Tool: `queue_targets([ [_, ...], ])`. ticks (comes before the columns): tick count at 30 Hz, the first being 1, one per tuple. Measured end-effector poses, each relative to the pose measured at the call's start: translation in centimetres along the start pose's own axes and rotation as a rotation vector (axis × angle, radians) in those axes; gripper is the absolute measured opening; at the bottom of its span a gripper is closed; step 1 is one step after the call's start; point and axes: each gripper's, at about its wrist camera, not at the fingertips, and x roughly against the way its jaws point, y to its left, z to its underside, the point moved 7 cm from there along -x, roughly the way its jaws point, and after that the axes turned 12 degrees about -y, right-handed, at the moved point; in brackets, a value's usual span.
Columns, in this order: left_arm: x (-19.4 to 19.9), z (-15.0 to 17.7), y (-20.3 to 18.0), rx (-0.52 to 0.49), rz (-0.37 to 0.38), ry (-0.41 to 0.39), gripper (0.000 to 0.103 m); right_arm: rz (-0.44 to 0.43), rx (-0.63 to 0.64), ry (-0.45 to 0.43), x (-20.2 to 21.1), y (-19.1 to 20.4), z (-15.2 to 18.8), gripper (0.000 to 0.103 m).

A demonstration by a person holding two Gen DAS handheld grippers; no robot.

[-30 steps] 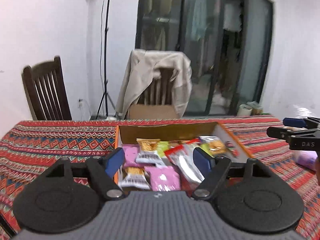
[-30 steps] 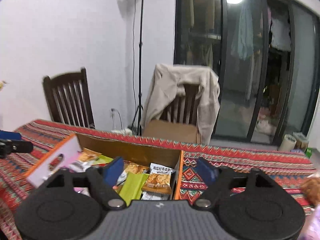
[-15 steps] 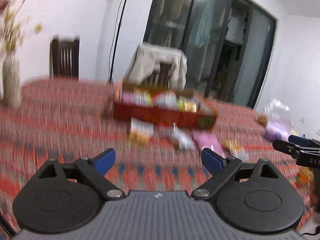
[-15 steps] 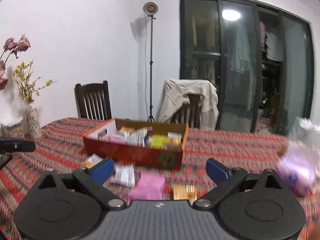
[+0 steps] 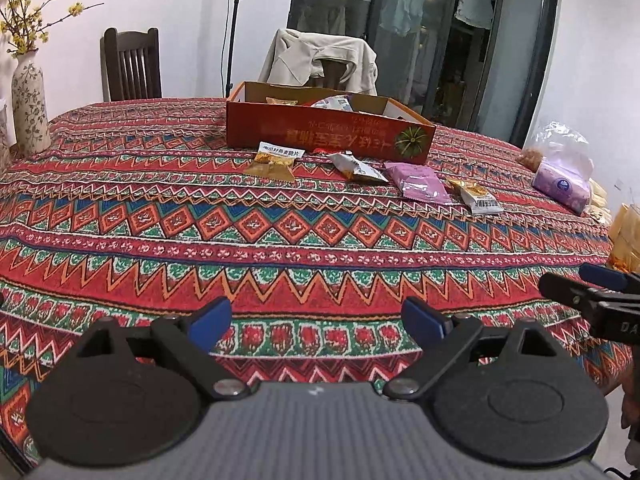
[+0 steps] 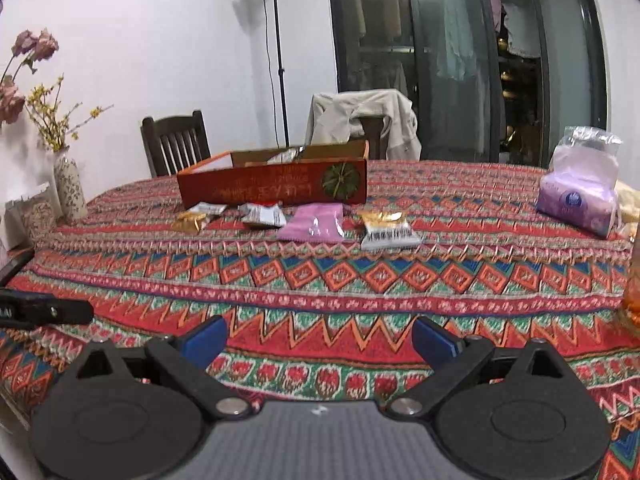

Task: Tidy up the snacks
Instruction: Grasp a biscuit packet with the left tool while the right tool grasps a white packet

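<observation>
Red cardboard box (image 5: 328, 136) with snack packets inside sits at far side of worktop with red patterned woven cloth (image 5: 280, 248). Four loose packets lie in a row just in front of it: gold-and-white packet (image 5: 274, 162), silver-and-red packet (image 5: 356, 168), flat pink packet (image 5: 422, 188), gold packet with white barcode label (image 5: 474, 196). Left tongs (image 5: 316, 320) have just been opening, now released wide, nothing between them, low over near edge of cloth, well apart from the snacks. Right tongs (image 6: 320, 338) same: just been opening, released, nothing between them. Purple tissue pack in clear bag (image 6: 576, 200) at right, floral ceramic vase (image 5: 28, 104) at left
</observation>
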Motion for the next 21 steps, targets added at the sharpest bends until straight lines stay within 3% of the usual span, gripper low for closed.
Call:
queue_targets([
  [5, -1.5, -1.2, 0.5, 0.005, 0.000, -0.009, 0.087, -0.005, -0.004, -0.004, -0.6, -0.1, -0.6, 0.097],
  [12, -5.8, -5.0, 2.1, -0.027, 0.003, -0.051, 0.085, -0.065, 0.023, 0.009, -4.6, 1.0, -2.6, 0.092],
  [17, -12.5, -8.2, 2.1, -0.143, 0.033, -0.070, 0.085, -0.159, 0.021, 0.025, -10.4, 2.8, -5.4, 0.083],
  [21, -19.3, -8.9, 2.9, -0.179, 0.032, -0.011, 0.079, -0.226, 0.055, 0.071, -16.8, 4.8, -6.6, 0.074],
])
